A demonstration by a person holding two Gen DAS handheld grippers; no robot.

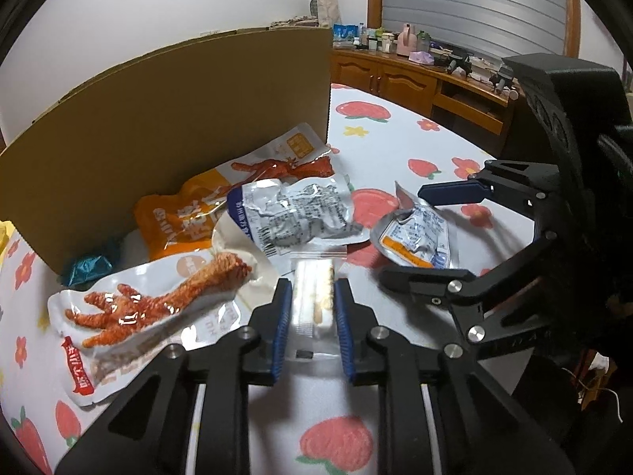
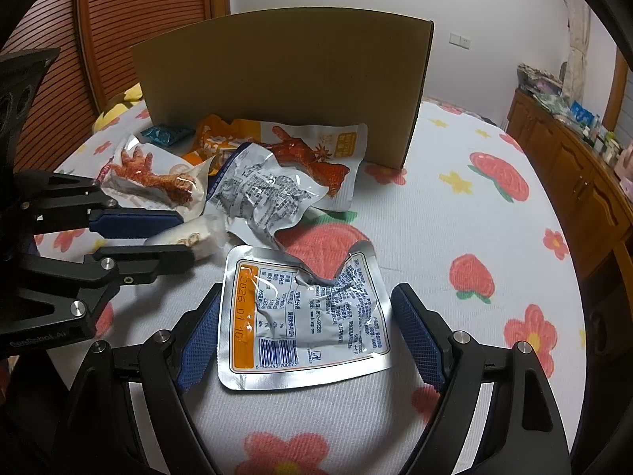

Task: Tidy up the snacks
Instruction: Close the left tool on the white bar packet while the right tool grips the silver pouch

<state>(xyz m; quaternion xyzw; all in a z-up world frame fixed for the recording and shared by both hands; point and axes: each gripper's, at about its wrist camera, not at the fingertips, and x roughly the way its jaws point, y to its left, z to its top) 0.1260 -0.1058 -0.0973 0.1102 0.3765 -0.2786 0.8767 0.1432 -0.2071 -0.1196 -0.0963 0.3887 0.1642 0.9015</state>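
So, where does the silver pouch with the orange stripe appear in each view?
Left wrist view: silver pouch with the orange stripe, right of centre, between the fingers of the open right gripper.
Right wrist view: same pouch, bottom centre, flat on the floral cloth.
Shared landmark: the cardboard box standing behind the snacks.

Soft, even indoor light fills both views. Glare spots sit on the foil packets (image 2: pixel 304 312). Shadows are faint. Fisheye bending curves the edges, and the corners go black.
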